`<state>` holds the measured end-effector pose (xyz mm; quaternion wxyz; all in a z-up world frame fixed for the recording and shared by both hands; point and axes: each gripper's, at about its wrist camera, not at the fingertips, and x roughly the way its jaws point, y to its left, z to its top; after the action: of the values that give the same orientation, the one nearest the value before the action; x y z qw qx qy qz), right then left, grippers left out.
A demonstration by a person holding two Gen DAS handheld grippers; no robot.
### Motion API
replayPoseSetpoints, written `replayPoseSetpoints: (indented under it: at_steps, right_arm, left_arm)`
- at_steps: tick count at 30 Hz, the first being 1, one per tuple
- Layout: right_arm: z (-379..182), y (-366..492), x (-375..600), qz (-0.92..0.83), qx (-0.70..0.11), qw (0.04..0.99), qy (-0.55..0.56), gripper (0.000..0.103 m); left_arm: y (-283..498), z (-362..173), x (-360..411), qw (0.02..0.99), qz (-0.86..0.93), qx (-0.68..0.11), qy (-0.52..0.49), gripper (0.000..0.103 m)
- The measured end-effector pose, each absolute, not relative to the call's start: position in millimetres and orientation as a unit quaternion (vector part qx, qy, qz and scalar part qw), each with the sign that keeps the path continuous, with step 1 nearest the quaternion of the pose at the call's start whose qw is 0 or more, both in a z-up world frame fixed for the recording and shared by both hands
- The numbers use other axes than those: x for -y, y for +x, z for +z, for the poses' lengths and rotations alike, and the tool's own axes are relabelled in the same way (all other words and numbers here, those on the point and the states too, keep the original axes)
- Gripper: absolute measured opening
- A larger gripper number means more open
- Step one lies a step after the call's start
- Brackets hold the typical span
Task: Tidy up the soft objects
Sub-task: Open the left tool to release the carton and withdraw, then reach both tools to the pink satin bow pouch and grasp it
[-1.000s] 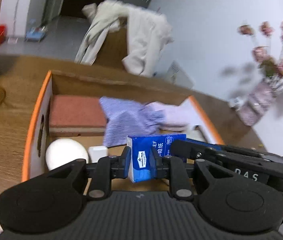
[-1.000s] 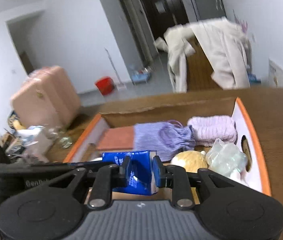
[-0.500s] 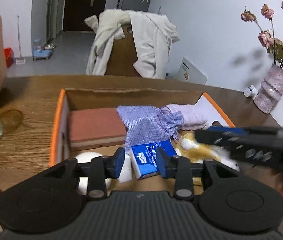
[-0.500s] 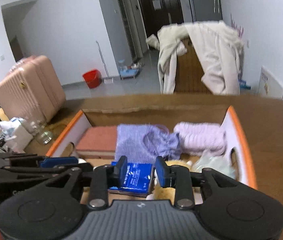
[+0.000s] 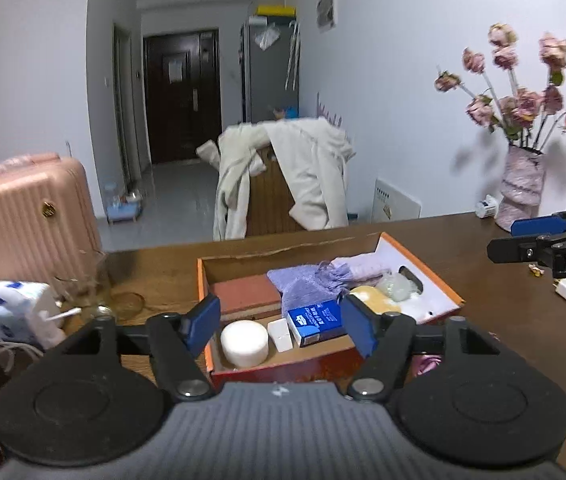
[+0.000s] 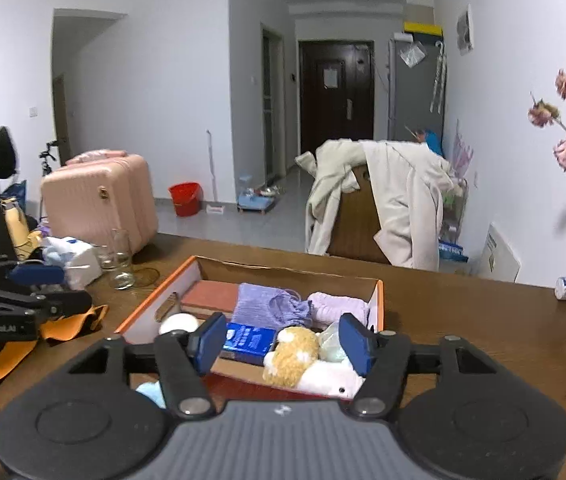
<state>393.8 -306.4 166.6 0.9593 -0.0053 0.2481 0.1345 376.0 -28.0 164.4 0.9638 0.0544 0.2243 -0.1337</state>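
White walls and a dark door at the end of a hallway are seen behind a brown wooden surface. A chair draped with a pale coat stands at the far edge of the surface, and a pink suitcase is seen on the floor to the left of it.

An orange-rimmed cardboard box is set on the surface and serves as the landmark. Inside the box, a reddish-brown block lies along its far left part, with a purple knitted cloth beside it and a lilac folded cloth at the far right. A yellow and white plush toy lies in the near right part of the box. A blue tissue pack lies in the near middle of the box, and a white round object rests at the near left corner.

A vase of dried pink flowers is placed on the surface to the right of the box, well apart from it.

The left gripper is held above the near edge of the box; its jaws have just been opening and nothing is clamped, the tissue pack lying below and beyond the blue pads. The right gripper is likewise held over the near edge of the box, its jaws having just been opening, with nothing pressed between the pads; the tissue pack and plush toy are seen past them.
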Motion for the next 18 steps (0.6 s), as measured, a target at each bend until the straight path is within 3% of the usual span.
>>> replayPoseSetpoints:
  at_steps: [8,18]
  right_arm:
    - [170.6,304.4,311.9,0.151,-0.203,0.968,0.0,0.071]
    - [121.5,181.1,302.4,0.161,-0.17,0.972,-0.007,0.084]
  left_arm:
    - [279.5,166.8,26.0,0.975,-0.125,-0.177,0.053,0.081]
    - [164.2,128.3,20.3,0.981,-0.113,-0.154,0.019,0.092]
